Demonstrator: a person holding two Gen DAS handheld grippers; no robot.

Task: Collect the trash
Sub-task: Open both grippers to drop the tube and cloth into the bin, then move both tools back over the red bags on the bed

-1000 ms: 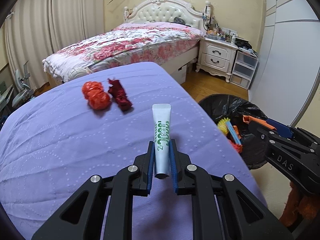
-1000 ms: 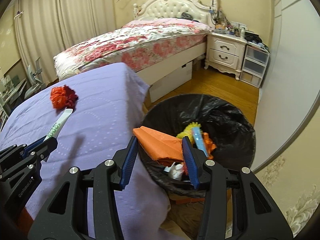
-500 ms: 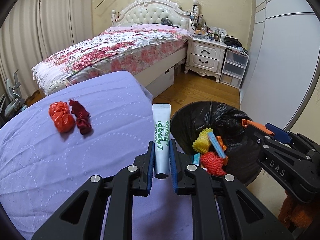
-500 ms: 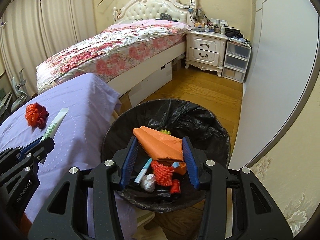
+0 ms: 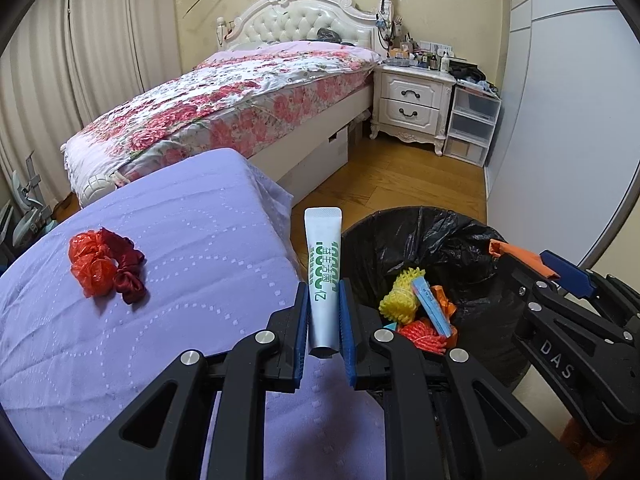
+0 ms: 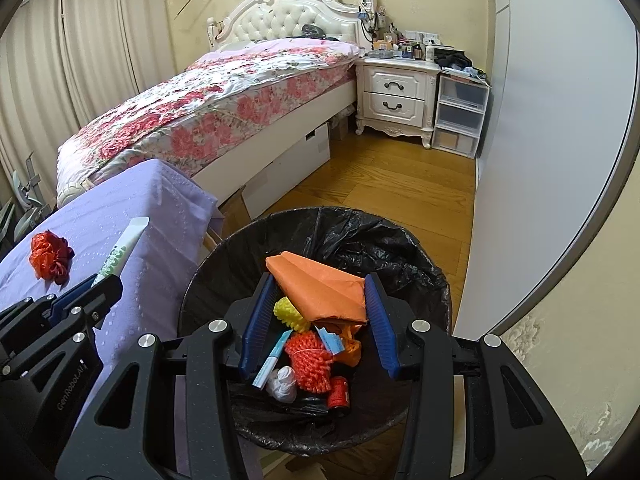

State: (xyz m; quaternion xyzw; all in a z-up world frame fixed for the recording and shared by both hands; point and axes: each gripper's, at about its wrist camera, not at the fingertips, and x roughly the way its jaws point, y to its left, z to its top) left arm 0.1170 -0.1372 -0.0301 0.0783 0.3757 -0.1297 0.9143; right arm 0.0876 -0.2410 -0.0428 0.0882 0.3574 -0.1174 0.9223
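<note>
My left gripper (image 5: pixel 324 300) is shut on a white tube with green print (image 5: pixel 323 280), held over the edge of the purple-covered table (image 5: pixel 180 320) beside the bin. My right gripper (image 6: pixel 318 292) holds a folded orange paper (image 6: pixel 320 284) between its pads, right above the black-lined trash bin (image 6: pixel 400 252). The bin holds yellow and red net pieces, a blue-white wrapper and a small red can. Crumpled red wrappers (image 5: pixel 104 266) lie on the table at left; they also show in the right wrist view (image 6: pixel 50 254).
A bed with a floral cover (image 5: pixel 248 96) stands behind the table. A white nightstand (image 5: pixel 412 108) and plastic drawers (image 5: pixel 472 124) stand at the back right. Wood floor (image 6: pixel 400 192) lies between bed, bin and the white wardrobe wall at right.
Both grippers have moved right, toward the bin. The right gripper with the orange paper now hangs over the bin's middle; the left gripper with the tube has come to the table's edge.
</note>
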